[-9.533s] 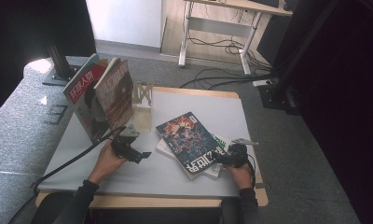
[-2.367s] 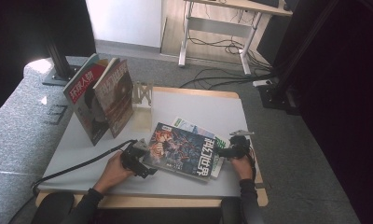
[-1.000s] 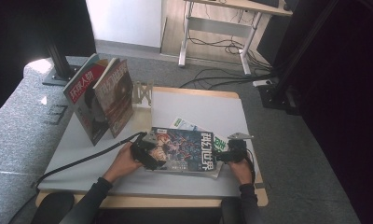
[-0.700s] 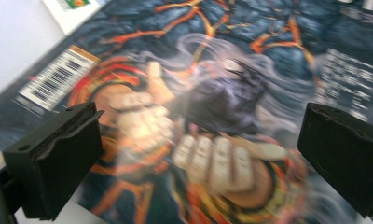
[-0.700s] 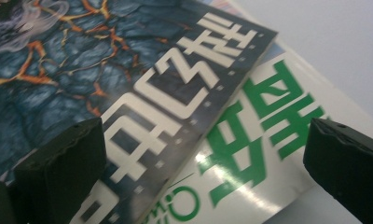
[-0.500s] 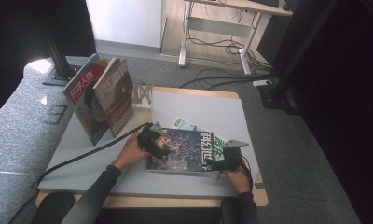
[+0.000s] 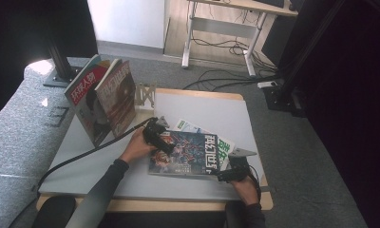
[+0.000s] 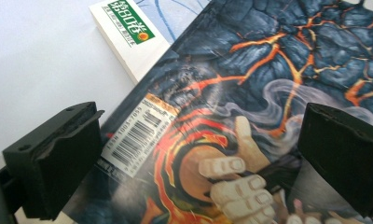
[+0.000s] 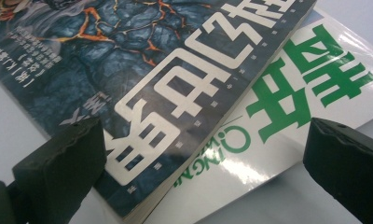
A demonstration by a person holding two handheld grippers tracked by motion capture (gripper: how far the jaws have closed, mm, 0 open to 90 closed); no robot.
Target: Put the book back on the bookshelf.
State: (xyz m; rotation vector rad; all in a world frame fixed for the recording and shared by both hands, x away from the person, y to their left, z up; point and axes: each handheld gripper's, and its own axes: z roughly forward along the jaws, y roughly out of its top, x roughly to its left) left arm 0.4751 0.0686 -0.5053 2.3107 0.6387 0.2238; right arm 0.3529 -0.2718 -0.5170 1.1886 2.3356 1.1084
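Since half a second ago, little shifted: dark magazine [image 7: 184, 154] nudged slightly, left gripper [image 7: 156, 135] settled at its far-left corner, right gripper [image 7: 224, 176] tucked in at the near-right corner. Largest first: table [image 7: 207, 107], pale and flat, carrying everything. Next, two magazines propped upright in a rack [image 7: 102, 102] at the far left. Then the dark magazine, lying flat at the near middle of the table, overlapping a white-and-green magazine [image 7: 224, 148] that pokes out on the right. Smallest, the grippers: left one spread wide, straddling the barcode corner [image 8: 142, 133] without pinching; right one likewise wide, jaws either side of the stacked edges [image 9: 175, 196], gripping nothing. Handling, as a judgement: light, thin, glossy and floppy, likely to slip on the sheet below and droop if lifted by one corner. Best taken at the spine edge or two opposite corners at once, one jaw slid under the cover edge, so the lower magazine stays behind.
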